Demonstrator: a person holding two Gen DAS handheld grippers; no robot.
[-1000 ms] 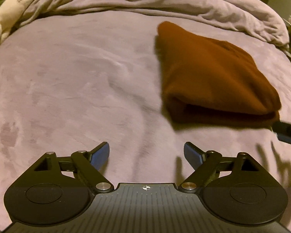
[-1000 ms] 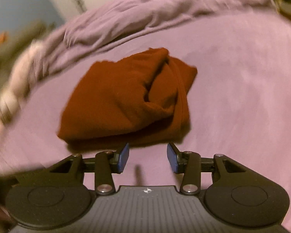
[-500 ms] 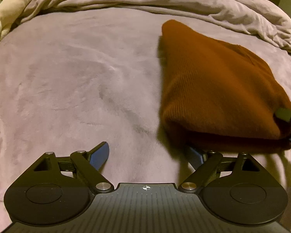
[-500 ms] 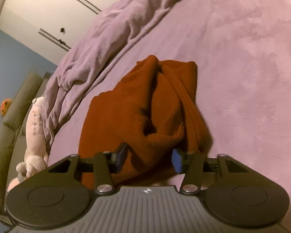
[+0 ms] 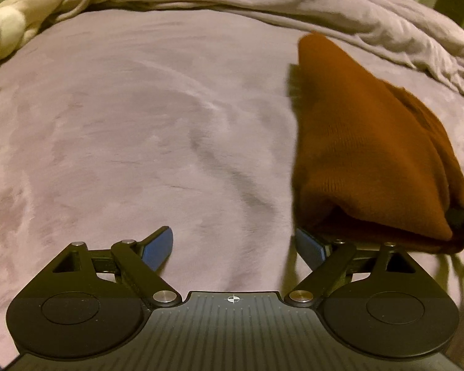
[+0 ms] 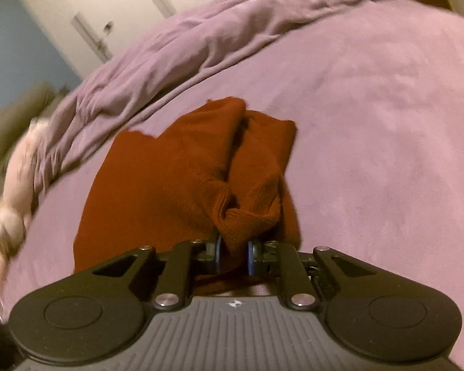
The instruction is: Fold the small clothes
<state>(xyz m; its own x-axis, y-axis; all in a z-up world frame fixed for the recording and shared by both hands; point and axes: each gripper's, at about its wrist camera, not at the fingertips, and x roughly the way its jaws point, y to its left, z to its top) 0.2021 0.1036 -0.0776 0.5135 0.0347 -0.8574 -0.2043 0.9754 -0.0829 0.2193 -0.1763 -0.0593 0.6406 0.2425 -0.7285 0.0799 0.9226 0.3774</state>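
Purple bed (image 5: 139,123), 1 rust garment (image 6: 170,185) (folded), 2 hand-held grippers

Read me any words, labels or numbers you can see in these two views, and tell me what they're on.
Plush toy, left wrist view: dark lettering along its body, too blurred and cut off to read.
Rust-brown knit garment: no label or print showing.
Purple bed cover: no text.
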